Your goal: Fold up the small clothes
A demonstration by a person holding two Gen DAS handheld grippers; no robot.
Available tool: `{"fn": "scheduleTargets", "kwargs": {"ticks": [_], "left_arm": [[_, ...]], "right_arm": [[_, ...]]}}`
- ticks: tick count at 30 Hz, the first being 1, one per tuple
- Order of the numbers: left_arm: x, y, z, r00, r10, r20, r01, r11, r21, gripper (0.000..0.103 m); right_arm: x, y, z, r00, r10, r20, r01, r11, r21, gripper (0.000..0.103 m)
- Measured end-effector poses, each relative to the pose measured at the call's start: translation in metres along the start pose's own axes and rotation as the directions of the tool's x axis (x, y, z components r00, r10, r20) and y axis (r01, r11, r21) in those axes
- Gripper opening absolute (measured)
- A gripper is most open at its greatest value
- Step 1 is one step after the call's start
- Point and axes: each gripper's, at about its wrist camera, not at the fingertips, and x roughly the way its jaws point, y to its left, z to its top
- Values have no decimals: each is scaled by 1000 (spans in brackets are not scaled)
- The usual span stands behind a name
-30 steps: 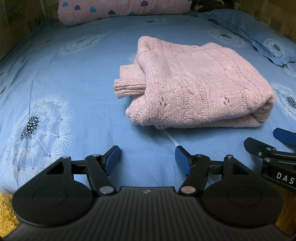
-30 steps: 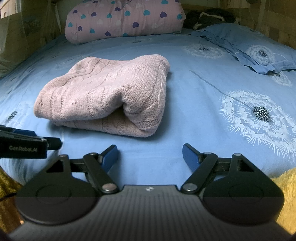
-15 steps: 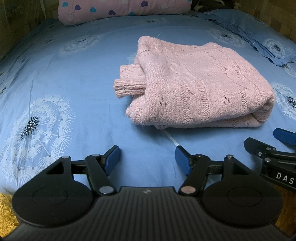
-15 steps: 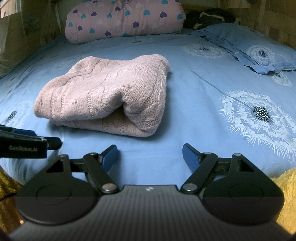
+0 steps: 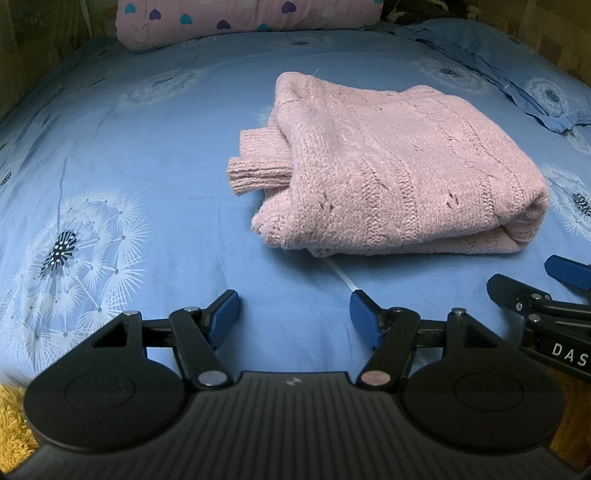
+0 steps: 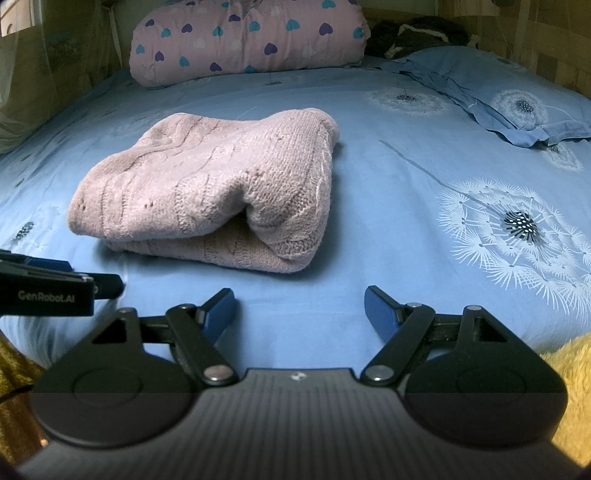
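Observation:
A pink knitted sweater (image 5: 399, 184) lies folded into a thick bundle on the blue bed sheet (image 5: 147, 155), with a ribbed cuff (image 5: 258, 173) sticking out at its left side. It also shows in the right wrist view (image 6: 221, 184). My left gripper (image 5: 293, 314) is open and empty, low over the sheet just in front of the sweater. My right gripper (image 6: 299, 310) is open and empty, also just in front of the sweater. Each gripper shows at the edge of the other's view: the right one (image 5: 546, 295) and the left one (image 6: 55, 291).
A pink pillow with hearts (image 6: 247, 40) lies at the head of the bed. A blue dandelion-print pillow (image 6: 498, 96) lies at the back right, with dark cloth (image 6: 417, 33) behind it. Yellow fuzzy fabric (image 6: 572, 387) hangs at the bed's near edge.

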Motion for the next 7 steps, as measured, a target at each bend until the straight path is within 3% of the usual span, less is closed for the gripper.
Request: {"fn": "scheduleTargets", "kwargs": {"ticks": [7], "left_arm": [[0, 0, 0, 1000, 0, -1, 0, 1000, -1, 72]], "right_arm": [[0, 0, 0, 1000, 0, 0, 0, 1000, 0, 79]]}}
